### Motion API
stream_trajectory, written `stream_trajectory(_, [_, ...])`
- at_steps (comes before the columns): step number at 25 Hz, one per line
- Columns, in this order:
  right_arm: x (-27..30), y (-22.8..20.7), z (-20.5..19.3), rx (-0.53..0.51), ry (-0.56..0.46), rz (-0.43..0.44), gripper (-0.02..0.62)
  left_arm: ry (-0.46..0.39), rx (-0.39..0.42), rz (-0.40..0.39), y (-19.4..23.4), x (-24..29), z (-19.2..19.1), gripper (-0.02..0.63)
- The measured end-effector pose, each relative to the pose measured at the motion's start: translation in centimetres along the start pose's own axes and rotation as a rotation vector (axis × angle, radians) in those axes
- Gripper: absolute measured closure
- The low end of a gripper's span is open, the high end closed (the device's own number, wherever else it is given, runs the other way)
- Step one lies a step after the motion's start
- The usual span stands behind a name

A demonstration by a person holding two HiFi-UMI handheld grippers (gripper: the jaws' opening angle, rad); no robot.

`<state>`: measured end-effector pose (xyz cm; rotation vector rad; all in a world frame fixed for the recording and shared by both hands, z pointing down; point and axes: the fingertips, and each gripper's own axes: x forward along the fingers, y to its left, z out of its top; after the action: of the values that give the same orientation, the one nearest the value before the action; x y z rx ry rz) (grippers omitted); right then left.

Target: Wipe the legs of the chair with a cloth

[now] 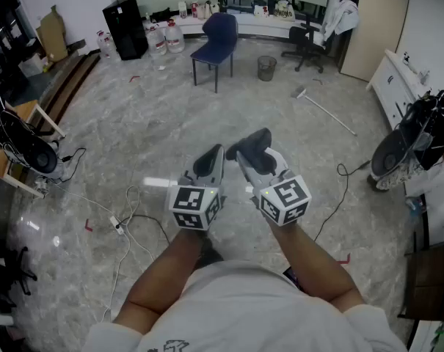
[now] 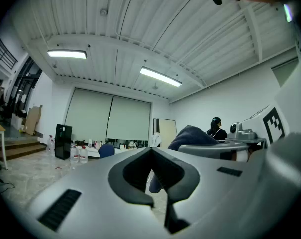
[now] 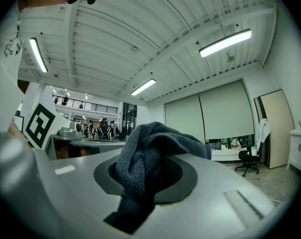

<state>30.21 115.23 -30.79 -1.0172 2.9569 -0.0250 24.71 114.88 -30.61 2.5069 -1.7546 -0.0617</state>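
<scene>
A blue chair point(image 1: 218, 39) stands far off across the marble floor, and shows small in the left gripper view point(image 2: 106, 151). Both grippers are held side by side in front of the person's body, well short of it. My right gripper point(image 1: 254, 152) is shut on a dark grey cloth point(image 1: 252, 142), which bunches over the jaws and fills the middle of the right gripper view point(image 3: 150, 156). My left gripper point(image 1: 215, 152) is shut with nothing in it; its jaws meet in a thin slit in its own view point(image 2: 155, 176). The cloth point(image 2: 192, 136) shows to its right.
Beyond the blue chair are a wire waste bin point(image 1: 266, 67), a black office chair point(image 1: 307, 39), water bottles point(image 1: 166, 39) and a black cabinet point(image 1: 126, 26). A broom point(image 1: 326, 110) lies on the floor at right. Cables point(image 1: 126, 218) trail at left; a scooter point(image 1: 412, 141) stands at right.
</scene>
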Motion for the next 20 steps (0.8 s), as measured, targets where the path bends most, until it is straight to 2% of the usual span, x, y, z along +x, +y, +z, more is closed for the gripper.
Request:
stream_trajectory(11, [0.8, -0.1, -0.5, 0.010, -0.004, 0.004, 0.506, 0.008, -0.003, 0.005, 1.1, 0.7, -0.6, 0.600])
stream_trajectory(17, [4.3, -1.0, -2.1, 0.032, 0.037, -0.020, 0.505, -0.004, -0.015, -0.008, 3.9, 2.0, 0.0, 0.600])
stream_trajectory(20, [7.4, -1.1, -2.7, 0.038, 0.059, -0.021, 0.505, -0.001, -0.026, -0.012, 6.7, 3.0, -0.1, 0.600])
